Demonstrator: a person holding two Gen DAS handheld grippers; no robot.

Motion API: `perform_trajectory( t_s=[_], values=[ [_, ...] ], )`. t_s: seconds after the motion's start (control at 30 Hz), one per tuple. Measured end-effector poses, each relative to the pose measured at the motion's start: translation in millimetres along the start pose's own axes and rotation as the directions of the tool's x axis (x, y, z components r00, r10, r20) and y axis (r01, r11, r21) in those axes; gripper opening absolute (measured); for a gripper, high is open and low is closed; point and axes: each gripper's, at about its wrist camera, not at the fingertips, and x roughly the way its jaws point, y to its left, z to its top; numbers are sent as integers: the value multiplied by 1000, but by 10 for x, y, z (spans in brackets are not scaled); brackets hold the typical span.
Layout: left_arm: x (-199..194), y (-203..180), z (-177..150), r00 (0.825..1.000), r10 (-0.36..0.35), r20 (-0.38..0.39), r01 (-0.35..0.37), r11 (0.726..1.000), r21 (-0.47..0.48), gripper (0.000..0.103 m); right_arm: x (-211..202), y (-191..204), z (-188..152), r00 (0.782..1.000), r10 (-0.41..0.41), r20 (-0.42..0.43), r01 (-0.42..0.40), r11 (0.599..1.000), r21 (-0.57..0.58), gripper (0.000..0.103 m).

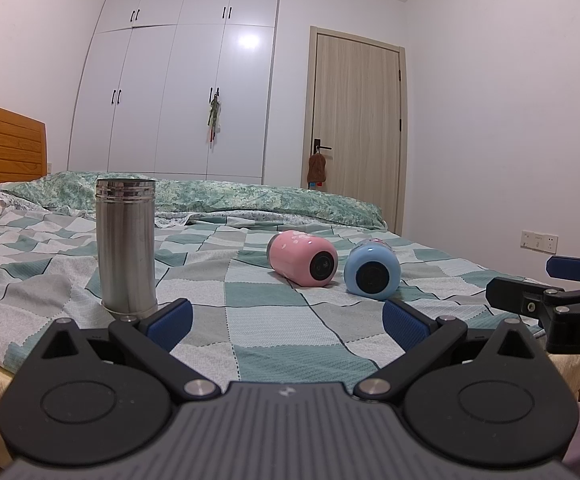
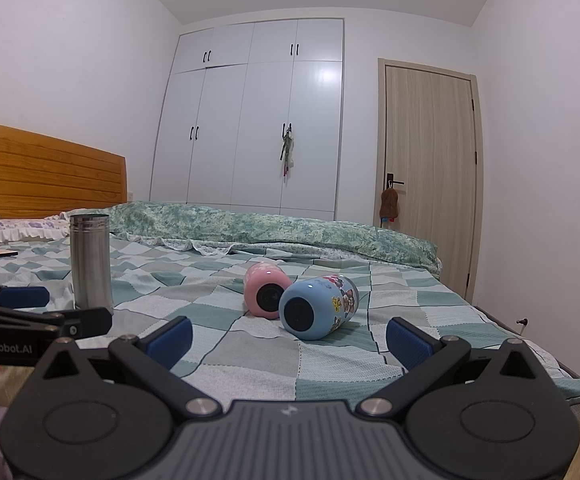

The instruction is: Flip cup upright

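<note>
**Two cups on their sides, one steel tumbler upright, both grippers wide and empty**

On the bed's green, grey and white checked cover (image 1: 250, 320), a pink cylindrical cup (image 1: 301, 258) and a pale blue cylindrical cup with cartoon stickers (image 2: 317, 307) lie tipped over, their dark round bases turned toward the cameras. The pink one sits left of and slightly farther than the blue one; in the right wrist view they look to be touching or just beside each other, and which cannot be told. Well apart to the left, a tall brushed stainless-steel tumbler (image 1: 127, 246) stands upright, open end up.

The left gripper (image 1: 288, 320) hovers near the bed's near edge, its blue-padded jaws spread wide with nothing between them; the steel tumbler stands just beyond its left finger. The right gripper (image 2: 288, 338) likewise has its jaws wide apart and empty, pointed at the blue cup, which lies a little beyond its fingertips.

Far behind are a rumpled green floral quilt (image 2: 274, 226), a wooden headboard (image 2: 42, 172), a white wardrobe (image 2: 258, 120) and a light wood door (image 2: 429, 176).
</note>
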Motion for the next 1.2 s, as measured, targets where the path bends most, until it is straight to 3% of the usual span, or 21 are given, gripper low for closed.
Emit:
perform_trajectory(
  t_s=[1.07, 1.2],
  values=[
    [1, -1, 1, 1000, 0, -1, 0, 1000, -2, 103, -5, 3, -1, 1000, 0, -1, 0, 1000, -1, 103],
    [19, -18, 27, 999, -3, -31, 3, 1000, 2, 103, -7, -16, 20, 1000, 7, -1, -7, 1000, 6, 103]
  ],
)
